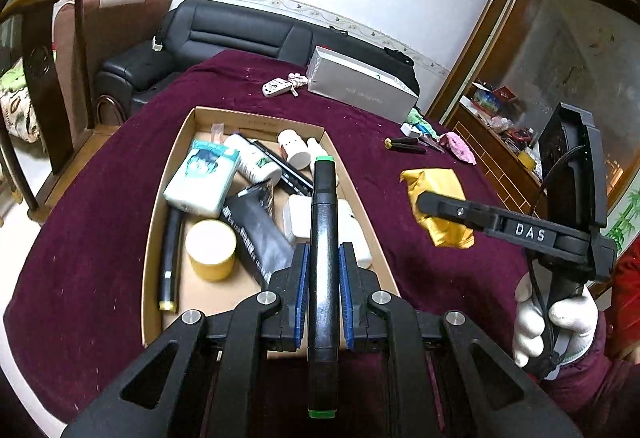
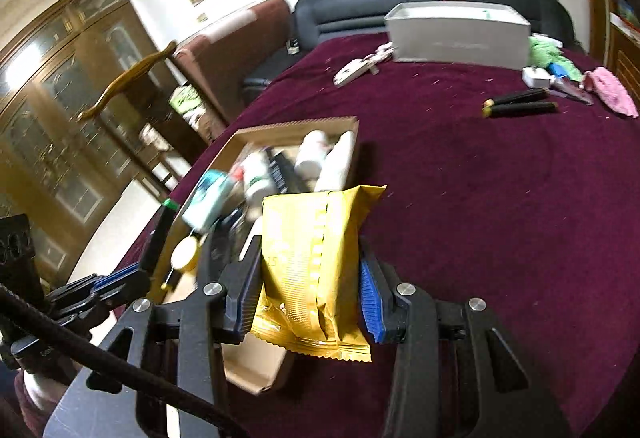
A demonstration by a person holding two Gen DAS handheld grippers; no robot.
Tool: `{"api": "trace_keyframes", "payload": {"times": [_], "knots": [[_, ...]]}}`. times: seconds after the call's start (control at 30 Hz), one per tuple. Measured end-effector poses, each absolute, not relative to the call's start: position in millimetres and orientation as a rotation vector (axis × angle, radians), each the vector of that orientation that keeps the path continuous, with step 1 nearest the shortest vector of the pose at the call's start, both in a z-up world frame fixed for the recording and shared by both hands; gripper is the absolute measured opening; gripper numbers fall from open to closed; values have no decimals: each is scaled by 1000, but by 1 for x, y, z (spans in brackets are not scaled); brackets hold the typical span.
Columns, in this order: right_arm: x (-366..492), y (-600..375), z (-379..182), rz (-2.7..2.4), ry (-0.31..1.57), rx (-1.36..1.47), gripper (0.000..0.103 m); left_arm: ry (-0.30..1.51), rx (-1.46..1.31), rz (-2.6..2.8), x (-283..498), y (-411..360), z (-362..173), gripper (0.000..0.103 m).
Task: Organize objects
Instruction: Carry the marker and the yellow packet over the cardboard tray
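Observation:
My left gripper (image 1: 323, 262) is shut on a black marker with green ends (image 1: 324, 222), held above the near end of a cardboard tray (image 1: 160, 206). The tray holds several items: a tissue pack (image 1: 202, 178), a yellow-lidded jar (image 1: 211, 249), white bottles (image 1: 294, 148) and a black tube (image 1: 260, 234). My right gripper (image 2: 310, 270) is shut on a gold foil packet (image 2: 312, 262), held above the maroon cloth just right of the tray (image 2: 256, 132). In the left wrist view that packet (image 1: 438, 198) hangs from the right gripper's fingers, held by a white-gloved hand (image 1: 556, 322).
Maroon cloth covers the round table (image 2: 500, 218). At the back lie a grey box (image 2: 460, 34), a white key fob (image 2: 352, 72), two black markers (image 2: 520, 104), a pink cloth (image 2: 612, 90) and a white charger (image 2: 536, 76). A black sofa (image 1: 224, 34) and wooden chair (image 1: 44, 66) stand behind.

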State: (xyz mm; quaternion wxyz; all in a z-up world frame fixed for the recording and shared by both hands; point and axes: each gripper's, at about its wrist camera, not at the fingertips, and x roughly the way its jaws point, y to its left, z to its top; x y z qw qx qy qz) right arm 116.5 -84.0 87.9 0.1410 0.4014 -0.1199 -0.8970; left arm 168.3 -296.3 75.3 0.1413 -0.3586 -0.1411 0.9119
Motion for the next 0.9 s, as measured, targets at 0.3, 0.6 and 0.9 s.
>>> {"api": "trace_keyframes", "payload": {"times": [0.3, 0.6, 0.9], "knots": [[127, -124, 66, -2489, -248, 1246, 42, -481, -1044, 2664, 172, -317, 64, 11], [115, -164, 47, -2463, -120, 1303, 42, -318, -1068, 2801, 137, -309, 54, 11], [105, -177, 39, -2502, -38, 1260, 42, -195, -1125, 2910, 119, -306, 35, 11]]}}
